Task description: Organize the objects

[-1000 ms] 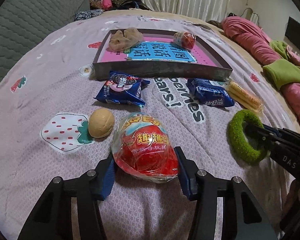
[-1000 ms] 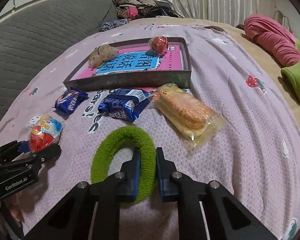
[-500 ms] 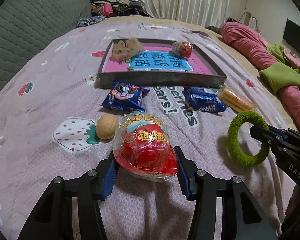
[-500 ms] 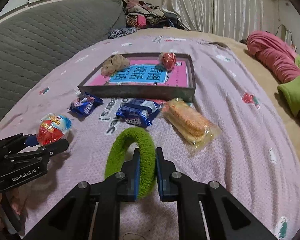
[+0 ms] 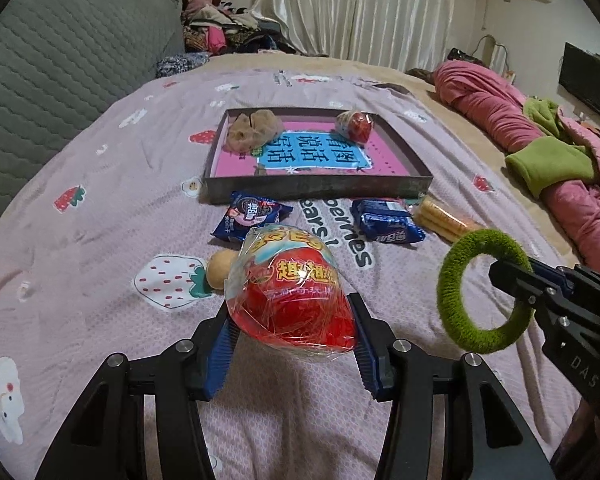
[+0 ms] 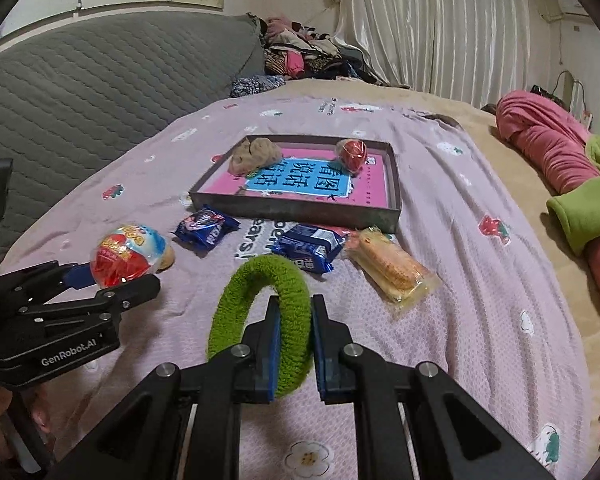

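My left gripper [image 5: 292, 320] is shut on a red egg-shaped toy in clear wrap [image 5: 290, 296], held above the pink bedspread; the same egg [image 6: 126, 256] shows at the left of the right wrist view. My right gripper [image 6: 294, 320] is shut on a fuzzy green ring [image 6: 260, 316], also lifted off the bed; the ring [image 5: 480, 292] hangs at the right of the left wrist view. Ahead lies a shallow grey tray [image 5: 320, 188] with a pink and blue bottom, holding a beige lump [image 5: 254, 130] and a second red egg [image 5: 356, 124].
Two blue snack packets [image 5: 252, 216] [image 5: 388, 226], a pack of yellow wafers [image 6: 392, 268] and a small tan ball [image 5: 220, 274] lie on the bed before the tray. A pink and green blanket [image 5: 540, 152] is bunched at the right. A grey quilted headboard [image 6: 80, 80] stands at the left.
Both grippers have risen off the bedspread with their loads; the egg and the green ring now hang above it, and more of the room behind shows.
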